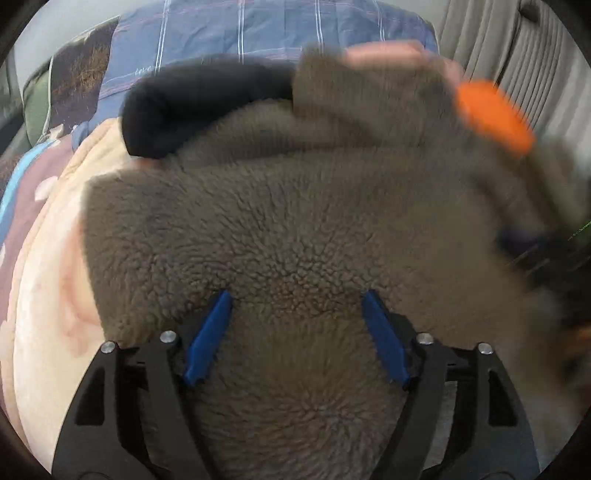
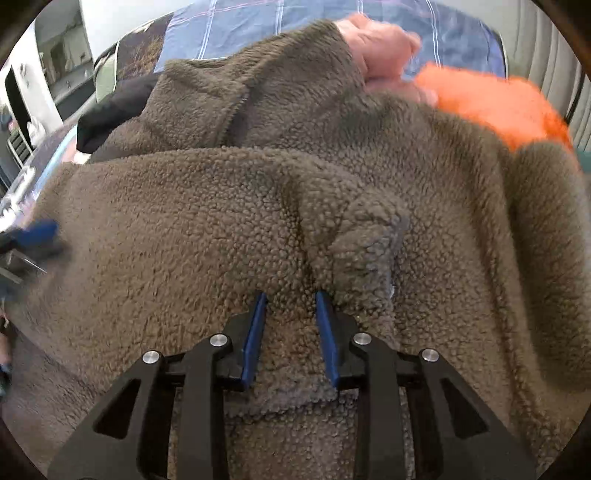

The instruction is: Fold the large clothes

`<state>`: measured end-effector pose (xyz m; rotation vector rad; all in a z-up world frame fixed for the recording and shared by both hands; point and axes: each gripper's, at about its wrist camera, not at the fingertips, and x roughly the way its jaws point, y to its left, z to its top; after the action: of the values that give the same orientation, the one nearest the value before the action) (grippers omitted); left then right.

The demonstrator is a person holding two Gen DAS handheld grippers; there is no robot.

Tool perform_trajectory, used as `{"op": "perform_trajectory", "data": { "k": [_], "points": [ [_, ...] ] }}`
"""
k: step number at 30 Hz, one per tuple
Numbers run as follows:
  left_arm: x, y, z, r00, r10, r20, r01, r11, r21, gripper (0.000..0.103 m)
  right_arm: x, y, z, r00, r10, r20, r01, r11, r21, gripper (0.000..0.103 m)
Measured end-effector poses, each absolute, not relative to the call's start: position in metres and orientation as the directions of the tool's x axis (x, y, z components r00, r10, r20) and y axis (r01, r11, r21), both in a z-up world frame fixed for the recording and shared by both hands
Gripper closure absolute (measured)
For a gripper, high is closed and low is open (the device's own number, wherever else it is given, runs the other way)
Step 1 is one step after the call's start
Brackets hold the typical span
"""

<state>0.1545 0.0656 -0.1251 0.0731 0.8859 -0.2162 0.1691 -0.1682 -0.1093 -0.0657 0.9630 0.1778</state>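
Brown fleece garment [image 1: 295, 229] spread over a cream blanket [image 1: 48, 295] on a bed, filling both views. Left gripper [image 1: 297, 299] down on the fleece, blue fingers [image 1: 208, 339] spread wide apart, tips on the pile but clamping nothing. Right gripper [image 2: 291, 295] with its jaws drawn close on a raised ridge of fleece [image 2: 291, 332], a bunched fold just to the right of the tips.

Only from the left wrist: the cream blanket under the garment's left edge, a black cloth roll [image 1: 192, 107] at the far side, grey curtain [image 1: 517, 66] beyond.

Only from the right wrist: a seam across the folded upper layer [image 2: 236, 107], and a person's hand [image 2: 376, 51] at a fleece cuff beside something orange [image 2: 498, 103], blurred. Blue checked bedding [image 2: 258, 22] behind, in both views.
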Motion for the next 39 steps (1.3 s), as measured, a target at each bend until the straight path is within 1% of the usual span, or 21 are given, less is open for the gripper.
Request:
{"op": "perform_trajectory", "data": {
  "k": [1,5,8,10,12,14,15,17,19,20,23,25,26,27,30,31,32,33,34,36,39],
  "points": [
    [0.152,0.061,-0.125,0.629,-0.145,-0.763,0.224,0.975,0.0,0.024,0.167,-0.169,-0.11,0.564,0.119,-0.817,-0.181,0.983,0.019,0.073],
    [0.154,0.067,-0.124,0.627,-0.18,-0.758,0.216,0.975,-0.053,0.023,0.162,-0.181,-0.11,0.568,0.17,-0.805,-0.186,0.98,0.076,0.072],
    [0.152,0.063,-0.124,0.634,-0.151,-0.759,0.212,0.977,-0.018,0.022,0.155,-0.193,-0.099,0.578,0.228,-0.784,-0.175,0.972,0.154,0.075],
    [0.15,0.06,-0.123,0.641,-0.137,-0.755,0.208,0.978,-0.001,0.022,0.144,-0.214,-0.076,0.608,0.288,-0.74,-0.143,0.956,0.255,0.075],
    [0.149,0.061,-0.124,0.641,-0.142,-0.754,0.208,0.978,-0.007,0.022,0.127,-0.257,-0.041,0.689,0.315,-0.653,-0.108,0.935,0.338,0.074],
    [0.143,0.065,-0.123,0.641,-0.142,-0.754,0.208,0.978,-0.007,0.022,0.111,-0.308,-0.011,0.78,0.262,-0.568,-0.041,0.928,0.371,0.069],
    [0.143,0.065,-0.123,0.642,-0.141,-0.754,0.208,0.978,-0.005,0.021,0.106,-0.337,0.0,0.811,0.207,-0.547,0.015,0.927,0.374,0.061],
    [0.143,0.067,-0.121,0.643,-0.141,-0.753,0.208,0.978,-0.006,0.021,0.098,-0.402,0.007,0.839,0.087,-0.537,0.165,0.9,0.404,0.059],
    [0.142,0.069,-0.121,0.643,-0.142,-0.752,0.208,0.978,-0.007,0.021,0.09,-0.466,-0.004,0.825,0.021,-0.565,0.324,0.802,0.502,0.059],
    [0.141,0.068,-0.121,0.644,-0.142,-0.752,0.207,0.978,-0.006,0.021,0.083,-0.503,-0.017,0.818,0.011,-0.575,0.404,0.701,0.588,0.059],
    [0.139,0.069,-0.12,0.645,-0.14,-0.751,0.207,0.978,-0.004,0.021,0.065,-0.568,-0.051,0.834,0.032,-0.55,0.463,0.501,0.731,0.059],
    [0.139,0.069,-0.12,0.646,-0.14,-0.751,0.207,0.978,-0.004,0.021,0.06,-0.587,-0.063,0.834,0.004,-0.551,0.488,0.458,0.743,0.053],
    [0.139,0.069,-0.12,0.646,-0.139,-0.75,0.207,0.978,-0.004,0.021,0.06,-0.594,-0.07,0.832,-0.004,-0.555,0.501,0.438,0.747,0.042],
    [0.139,0.069,-0.12,0.646,-0.14,-0.75,0.207,0.978,-0.004,0.021,0.062,-0.596,-0.075,0.83,-0.001,-0.558,0.505,0.426,0.751,0.035],
    [0.138,0.07,-0.12,0.646,-0.141,-0.75,0.208,0.978,-0.006,0.021,0.077,-0.599,-0.096,0.841,0.095,-0.533,0.469,0.366,0.804,0.035],
    [0.138,0.071,-0.12,0.647,-0.142,-0.749,0.208,0.978,-0.006,0.021,0.087,-0.595,-0.106,0.852,0.128,-0.508,0.446,0.333,0.831,0.036],
    [0.138,0.071,-0.12,0.647,-0.142,-0.749,0.208,0.978,-0.006,0.021,0.092,-0.593,-0.109,0.871,0.154,-0.467,0.411,0.295,0.862,0.051],
    [0.138,0.071,-0.12,0.647,-0.143,-0.749,0.208,0.978,-0.007,0.021,0.095,-0.592,-0.108,0.885,0.155,-0.439,0.384,0.287,0.877,0.072],
    [0.138,0.071,-0.12,0.647,-0.143,-0.749,0.207,0.978,-0.007,0.021,0.095,-0.587,-0.101,0.891,0.137,-0.433,0.378,0.305,0.874,0.082],
    [0.138,0.072,-0.119,0.648,-0.144,-0.748,0.207,0.978,-0.008,0.021,0.097,-0.569,-0.07,0.897,0.073,-0.436,0.371,0.412,0.832,0.09],
    [0.138,0.072,-0.119,0.648,-0.146,-0.748,0.207,0.978,-0.011,0.021,0.1,-0.522,-0.016,0.924,0.089,-0.372,0.261,0.564,0.783,0.09]
  ]
}}
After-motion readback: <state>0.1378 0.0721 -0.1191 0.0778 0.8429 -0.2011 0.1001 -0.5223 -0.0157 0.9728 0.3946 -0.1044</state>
